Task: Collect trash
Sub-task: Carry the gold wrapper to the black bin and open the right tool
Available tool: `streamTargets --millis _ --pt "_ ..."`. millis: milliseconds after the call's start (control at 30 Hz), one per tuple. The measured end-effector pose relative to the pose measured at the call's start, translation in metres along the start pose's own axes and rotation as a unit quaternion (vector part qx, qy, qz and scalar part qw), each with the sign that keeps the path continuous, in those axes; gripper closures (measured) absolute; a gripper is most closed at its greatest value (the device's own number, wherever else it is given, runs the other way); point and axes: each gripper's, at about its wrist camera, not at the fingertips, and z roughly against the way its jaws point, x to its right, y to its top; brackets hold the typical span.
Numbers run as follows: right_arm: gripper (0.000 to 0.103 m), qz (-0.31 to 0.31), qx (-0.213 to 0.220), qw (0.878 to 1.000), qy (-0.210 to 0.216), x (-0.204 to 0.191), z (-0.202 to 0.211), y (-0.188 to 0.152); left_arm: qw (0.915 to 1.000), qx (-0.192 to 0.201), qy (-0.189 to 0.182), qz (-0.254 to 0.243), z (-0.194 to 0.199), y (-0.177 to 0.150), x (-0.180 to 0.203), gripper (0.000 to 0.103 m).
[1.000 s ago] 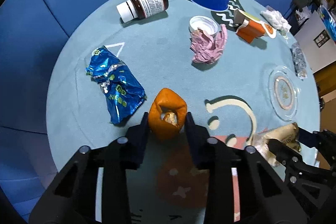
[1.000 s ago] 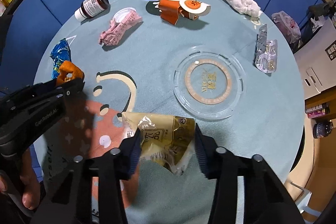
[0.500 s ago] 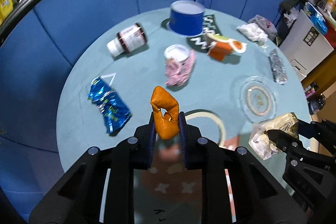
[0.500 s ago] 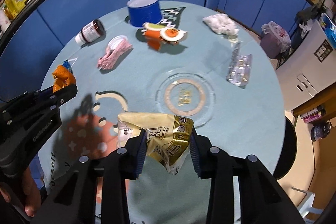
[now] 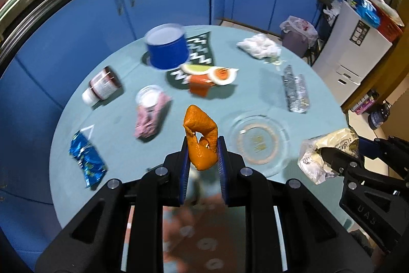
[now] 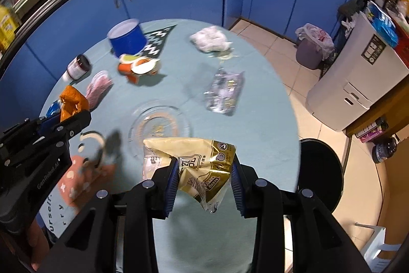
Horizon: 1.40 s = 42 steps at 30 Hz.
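The left hand-held gripper (image 5: 202,154) is clamped narrowly on a crumpled orange wrapper (image 5: 200,138), which stands up between its blue pads, lifted above the round teal counter (image 5: 122,145). To its right, the right hand-held gripper (image 6: 204,177) pinches a gold snack bag (image 6: 196,165), its jaws set wider around the puffed packet, also held off the counter. Just beyond both tools lies a clear plastic lid (image 5: 258,142) with a brown ring, flat on the surface. Left of the left hand-held gripper sits a crushed blue foil packet (image 5: 87,160), and ahead of it to the left a pink crumpled wrapper with a white cup (image 5: 149,111) at its far end. Further left a brown bottle (image 5: 102,87) with a white cap lies on its side. Straight ahead, an orange carton (image 5: 207,79) lies tipped over, and behind it stands a blue tub (image 5: 167,49), touching or nearly touching it. Ahead to the right rests a clear crinkled packet (image 5: 296,91), and beyond that a wad of white tissue (image 5: 258,45) near the far edge. On the floor past the counter stands a grey bin (image 6: 310,53) lined with a plastic bag.
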Motion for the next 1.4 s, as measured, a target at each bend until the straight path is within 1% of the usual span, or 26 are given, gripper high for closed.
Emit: streamTargets --millis 233,400,533,667,900,1033,1200,1233,1267,1300,1333,1400 --pt "0.068 -0.026 0.010 1.000 -0.004 0.042 0.003 0.002 0.9996 0.009 -0.006 -0.028 0.000 0.014 0.046 0.082" --pt "0.067 -0.049 0.015 0.999 -0.014 0.074 0.005 0.000 0.9989 0.006 -0.018 -0.043 -0.004 0.021 0.077 0.082" --pt "0.067 -0.071 0.018 0.997 -0.034 0.105 0.004 -0.001 0.9979 0.007 -0.029 -0.058 -0.005 0.026 0.100 0.082" --pt "0.067 -0.093 0.020 0.993 -0.067 0.136 0.001 -0.004 0.9965 0.012 -0.040 -0.071 -0.005 0.031 0.121 0.082" --pt "0.067 -0.139 0.007 0.986 -0.092 0.184 -0.006 -0.009 0.9946 0.009 -0.052 -0.090 -0.010 0.039 0.151 0.082" --pt "0.065 -0.150 0.007 0.983 -0.106 0.199 -0.007 -0.010 0.9938 0.008 -0.054 -0.097 -0.013 0.043 0.164 0.082" --pt "0.064 -0.159 0.000 0.981 -0.108 0.212 -0.012 -0.012 0.9935 0.008 -0.054 -0.100 -0.016 0.047 0.173 0.082" --pt "0.063 -0.159 0.001 0.981 -0.108 0.213 -0.013 -0.013 0.9936 0.007 -0.053 -0.100 -0.017 0.047 0.174 0.082" --pt "0.051 -0.158 0.000 0.981 -0.109 0.215 -0.014 -0.013 0.9936 0.005 -0.053 -0.100 -0.018 0.047 0.174 0.082" --pt "0.042 -0.160 0.001 0.981 -0.107 0.216 -0.014 -0.013 0.9937 0.005 -0.052 -0.100 -0.019 0.047 0.175 0.082" --pt "0.031 -0.166 0.005 0.981 -0.103 0.218 -0.014 -0.014 0.9937 0.004 -0.050 -0.100 -0.019 0.047 0.176 0.082" --pt "0.030 -0.174 0.008 0.980 -0.097 0.221 -0.014 -0.015 0.9938 0.004 -0.047 -0.101 -0.019 0.047 0.177 0.082"
